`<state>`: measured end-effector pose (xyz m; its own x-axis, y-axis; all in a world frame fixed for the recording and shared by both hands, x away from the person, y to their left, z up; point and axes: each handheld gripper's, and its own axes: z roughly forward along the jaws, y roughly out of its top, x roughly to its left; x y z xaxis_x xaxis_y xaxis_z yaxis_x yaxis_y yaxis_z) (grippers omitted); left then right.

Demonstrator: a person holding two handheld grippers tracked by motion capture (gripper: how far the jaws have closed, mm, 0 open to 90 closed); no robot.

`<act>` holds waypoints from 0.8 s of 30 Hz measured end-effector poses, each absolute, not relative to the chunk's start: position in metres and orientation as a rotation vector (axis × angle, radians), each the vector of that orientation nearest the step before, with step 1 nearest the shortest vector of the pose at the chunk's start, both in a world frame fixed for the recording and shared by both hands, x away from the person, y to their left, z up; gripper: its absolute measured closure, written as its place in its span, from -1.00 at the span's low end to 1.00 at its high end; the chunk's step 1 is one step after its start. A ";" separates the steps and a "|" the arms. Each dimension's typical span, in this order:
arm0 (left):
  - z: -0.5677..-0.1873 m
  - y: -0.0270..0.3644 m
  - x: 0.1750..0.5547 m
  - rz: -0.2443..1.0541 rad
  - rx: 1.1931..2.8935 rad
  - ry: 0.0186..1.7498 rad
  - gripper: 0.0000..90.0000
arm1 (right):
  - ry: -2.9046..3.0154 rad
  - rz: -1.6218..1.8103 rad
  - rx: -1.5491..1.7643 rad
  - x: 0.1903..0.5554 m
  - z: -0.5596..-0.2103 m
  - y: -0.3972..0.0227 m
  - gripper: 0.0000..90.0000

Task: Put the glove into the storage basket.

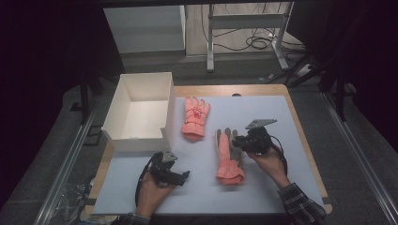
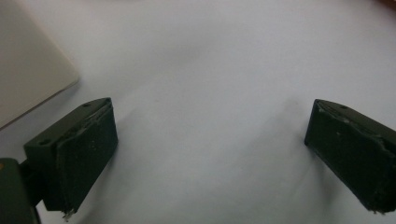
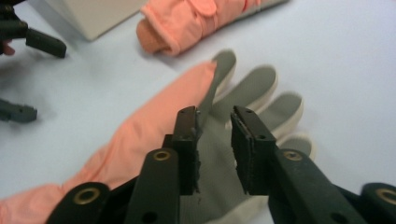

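**Inspector A:** The right gripper (image 1: 238,141) is hovering at the near glove (image 1: 228,157), over its grey palm by the base of the glove's digits. In the right gripper view its fingers (image 3: 187,140) are standing slightly apart, with a narrow gap between them, and the pads are not pressing on the fabric. I am recording them as open, holding nothing.

**Inspector B:** And the glove itself?

**Inspector A:** It is lying flat on the white sheet of the tabletop (image 1: 281,117), palm up, cuff toward the person, right of centre. The second glove (image 1: 195,117) is lying farther back, well apart from it, orange back facing up, just beside the white box (image 1: 141,112).

**Inspector B:** The left side?

**Inspector A:** The left gripper (image 1: 185,176) is resting low near the front edge, below the box and left of the near glove, apart from both. In the left gripper view its fingers (image 2: 84,149) are spread wide over bare white sheet, with nothing between them. A corner of the box is showing at the upper left of that view.
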<state>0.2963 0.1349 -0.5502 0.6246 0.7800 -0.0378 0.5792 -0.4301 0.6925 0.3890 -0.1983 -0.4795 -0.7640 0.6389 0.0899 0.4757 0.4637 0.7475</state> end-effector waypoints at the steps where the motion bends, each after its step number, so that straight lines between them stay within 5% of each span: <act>1: -0.550 0.135 0.296 0.379 2.163 1.060 -0.95 | 2.506 1.185 0.959 0.391 -0.476 -0.196 0.53; 15: -0.550 0.135 0.296 0.377 2.162 1.063 -0.95 | 2.487 1.207 0.933 0.431 -0.454 -0.152 0.14; 24: -0.550 0.135 0.296 0.377 2.162 1.062 -0.95 | 2.488 1.214 0.925 0.455 -0.450 -0.119 0.08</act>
<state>0.2962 0.1348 -0.5504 0.6234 0.7809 -0.0399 0.5806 -0.4281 0.6926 0.4549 -0.1192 -0.4504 -0.7769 0.6255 0.0722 0.4420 0.4601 0.7700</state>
